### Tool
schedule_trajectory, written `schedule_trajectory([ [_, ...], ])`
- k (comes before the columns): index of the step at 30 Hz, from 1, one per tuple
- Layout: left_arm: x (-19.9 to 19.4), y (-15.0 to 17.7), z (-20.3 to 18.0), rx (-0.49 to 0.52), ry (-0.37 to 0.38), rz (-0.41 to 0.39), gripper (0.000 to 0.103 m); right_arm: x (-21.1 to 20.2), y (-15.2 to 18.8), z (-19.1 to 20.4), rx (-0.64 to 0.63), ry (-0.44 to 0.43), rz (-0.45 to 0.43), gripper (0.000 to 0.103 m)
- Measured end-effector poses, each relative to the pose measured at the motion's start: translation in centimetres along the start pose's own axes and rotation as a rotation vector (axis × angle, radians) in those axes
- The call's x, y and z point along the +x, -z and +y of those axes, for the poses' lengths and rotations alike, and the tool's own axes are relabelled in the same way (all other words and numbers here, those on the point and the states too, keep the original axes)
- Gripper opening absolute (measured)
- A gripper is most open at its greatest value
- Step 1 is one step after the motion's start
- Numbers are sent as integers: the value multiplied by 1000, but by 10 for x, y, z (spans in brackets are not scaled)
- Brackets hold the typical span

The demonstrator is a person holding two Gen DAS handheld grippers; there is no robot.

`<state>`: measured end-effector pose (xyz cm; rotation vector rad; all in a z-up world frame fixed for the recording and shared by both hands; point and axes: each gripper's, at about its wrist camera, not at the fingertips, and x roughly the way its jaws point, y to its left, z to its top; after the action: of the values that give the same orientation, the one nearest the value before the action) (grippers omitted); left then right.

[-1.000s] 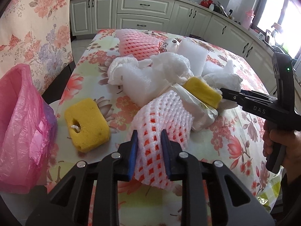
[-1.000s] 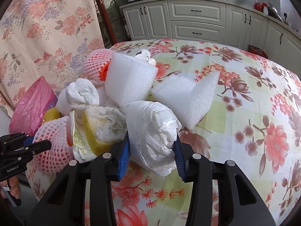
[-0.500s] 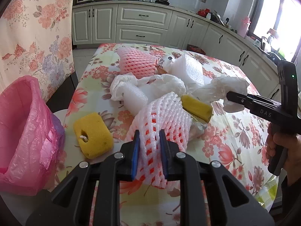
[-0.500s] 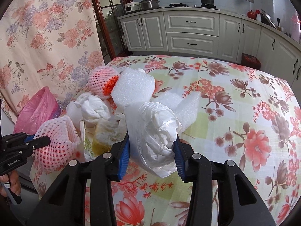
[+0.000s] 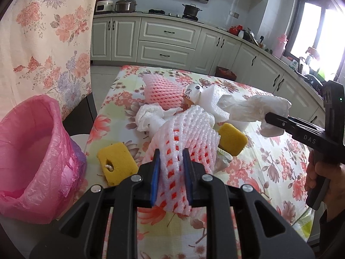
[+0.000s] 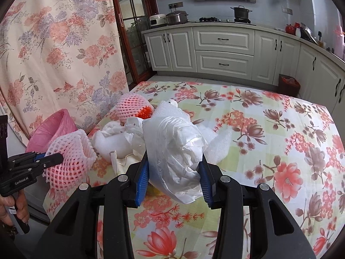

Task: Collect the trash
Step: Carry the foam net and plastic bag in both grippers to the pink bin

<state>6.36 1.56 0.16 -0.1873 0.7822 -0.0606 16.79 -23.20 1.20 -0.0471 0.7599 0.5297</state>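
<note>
Here the left gripper (image 5: 171, 173) has its blue pads clamped on a pink foam fruit net (image 5: 185, 138), which hangs lifted above the floral tablecloth (image 5: 269, 159). The right gripper (image 6: 174, 178) is closed on a crumpled white plastic bag (image 6: 174, 151), also held up off the tablecloth; in the left wrist view that bag (image 5: 254, 108) shows pinched at the tip of the right gripper (image 5: 267, 116), with a hand (image 5: 323, 179) on its handle.

The rest of the trash lies on the tablecloth near its left edge: a yellow sponge (image 5: 117, 161) with a hole in it, a second yellow sponge (image 5: 232, 139) just behind the held net, a second pink foam net (image 5: 162, 92) farther back, crumpled white paper (image 5: 148, 116) and white foam sheets (image 5: 215, 99) between them. A bin lined with a pink bag (image 5: 32, 161) stands off the tablecloth's left edge, its mouth open. Beyond the tablecloth's far end run white kitchen cabinets (image 5: 168, 41).
</note>
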Motion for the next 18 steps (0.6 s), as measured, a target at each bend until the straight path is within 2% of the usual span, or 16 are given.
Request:
schedule_trajectory([
  [11, -43, -16, 34, -40, -77, -112, 20, -2, -13, 25, -34, -36, -19, 41],
  [15, -68, -23, 55, -54, -140, -174, 20, 1, -22, 44, -63, -61, -27, 41],
  [18, -86, -27, 70, -47, -215, -220, 20, 5, -29, 62, -88, -87, -32, 41],
])
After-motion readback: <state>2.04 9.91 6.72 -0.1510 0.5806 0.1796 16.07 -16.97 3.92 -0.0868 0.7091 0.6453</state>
